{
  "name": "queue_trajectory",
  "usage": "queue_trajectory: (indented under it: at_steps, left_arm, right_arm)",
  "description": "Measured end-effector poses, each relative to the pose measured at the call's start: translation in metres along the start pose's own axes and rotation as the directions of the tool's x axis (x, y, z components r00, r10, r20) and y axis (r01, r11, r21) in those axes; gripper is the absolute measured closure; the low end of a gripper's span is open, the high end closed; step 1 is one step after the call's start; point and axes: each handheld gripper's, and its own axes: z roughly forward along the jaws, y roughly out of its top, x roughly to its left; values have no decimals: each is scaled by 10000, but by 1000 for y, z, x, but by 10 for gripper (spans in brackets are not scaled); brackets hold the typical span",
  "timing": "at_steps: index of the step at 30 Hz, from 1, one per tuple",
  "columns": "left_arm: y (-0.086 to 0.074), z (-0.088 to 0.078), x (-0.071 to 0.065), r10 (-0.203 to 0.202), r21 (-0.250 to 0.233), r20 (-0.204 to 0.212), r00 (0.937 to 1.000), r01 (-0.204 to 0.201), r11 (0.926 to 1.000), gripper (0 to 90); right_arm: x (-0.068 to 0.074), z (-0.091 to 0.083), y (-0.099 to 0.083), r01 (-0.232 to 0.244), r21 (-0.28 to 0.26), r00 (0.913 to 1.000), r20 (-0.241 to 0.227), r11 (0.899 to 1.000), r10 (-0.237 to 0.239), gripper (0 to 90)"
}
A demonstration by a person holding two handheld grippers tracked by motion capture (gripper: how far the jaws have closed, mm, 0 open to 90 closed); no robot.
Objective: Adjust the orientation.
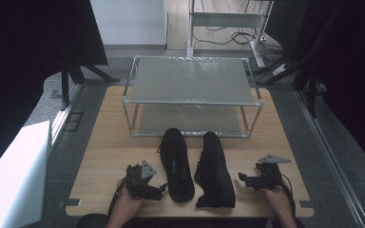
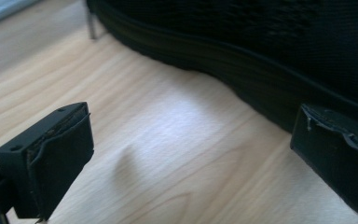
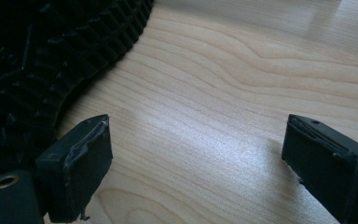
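Observation:
Two black shoes lie on the wooden table (image 1: 104, 156). The left shoe (image 1: 176, 164) stands upright; the right shoe (image 1: 215, 170) lies tipped on its side, its treaded sole (image 3: 23, 60) facing my right gripper. My left gripper (image 1: 160, 189) rests on the table just left of the left shoe's heel, jaws wide apart, with the shoe's side (image 2: 261, 60) close ahead in the left gripper view. My right gripper (image 1: 242, 179) sits right of the right shoe, open, holding nothing.
A two-level metal rack (image 1: 190, 80) with frosted shelves stands at the table's far side, just beyond the shoes' toes. A white box (image 1: 14, 175) sits off the table to the left. Cables and stand legs lie on the floor behind.

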Motion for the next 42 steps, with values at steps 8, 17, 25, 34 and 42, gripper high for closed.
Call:
queue_trajectory:
  at_steps: [8,17,25,34,42]
  left_arm:
    - [-7,-9,20,-683,-340,-883,9937,656,9973,0]
    - [-14,-13,34,-1210,-283,-1236,9849,1184,9926,0]
    - [-15,-14,37,-1299,-357,-1258,9835,1264,9913,0]
    - [-14,-11,34,-1042,-220,-1258,9866,1022,9945,0]
    - [-14,-11,33,-1017,-191,-1289,9864,1001,9948,0]
  right_arm:
    - [0,-3,2,-78,-238,9999,-87,9997,76,33]
    - [5,-8,14,18,-497,9998,-177,9988,-27,0]
    - [14,-19,31,218,-667,9996,-187,9975,-231,0]
    - [34,-28,48,568,-743,9965,-571,9956,-611,0]
    - [51,-25,53,754,-708,9925,-906,9946,-817,0]
